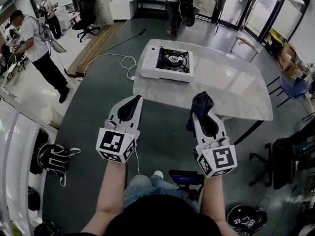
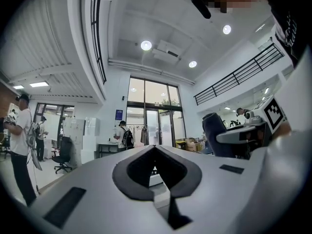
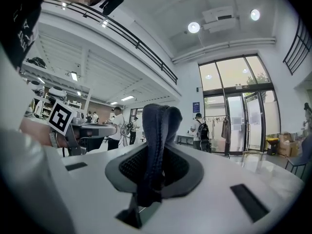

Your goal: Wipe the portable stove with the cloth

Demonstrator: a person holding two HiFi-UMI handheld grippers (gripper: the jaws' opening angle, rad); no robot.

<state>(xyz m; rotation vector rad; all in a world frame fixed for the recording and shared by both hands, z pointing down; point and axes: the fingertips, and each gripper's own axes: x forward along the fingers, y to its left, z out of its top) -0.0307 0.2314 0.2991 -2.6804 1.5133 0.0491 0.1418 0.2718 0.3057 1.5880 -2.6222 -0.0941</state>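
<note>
Head view looks steeply down; both gripper views share the glass doors [image 2: 155,123].

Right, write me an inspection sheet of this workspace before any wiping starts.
Surface: glossy white table, bare apart from the stove.
Job's things: white portable stove with black burner at the table's far left end; dark blue cloth held, not yet on the stove.
Clutter: black-and-white bag on the floor at left.
Grippers: left gripper shut, empty; right gripper shut on the cloth; both short of the table.
Cables: white cable looping on the floor by the stove's end.
Surroundings: standing person in white shirt, black office chair, glass doors.
</note>
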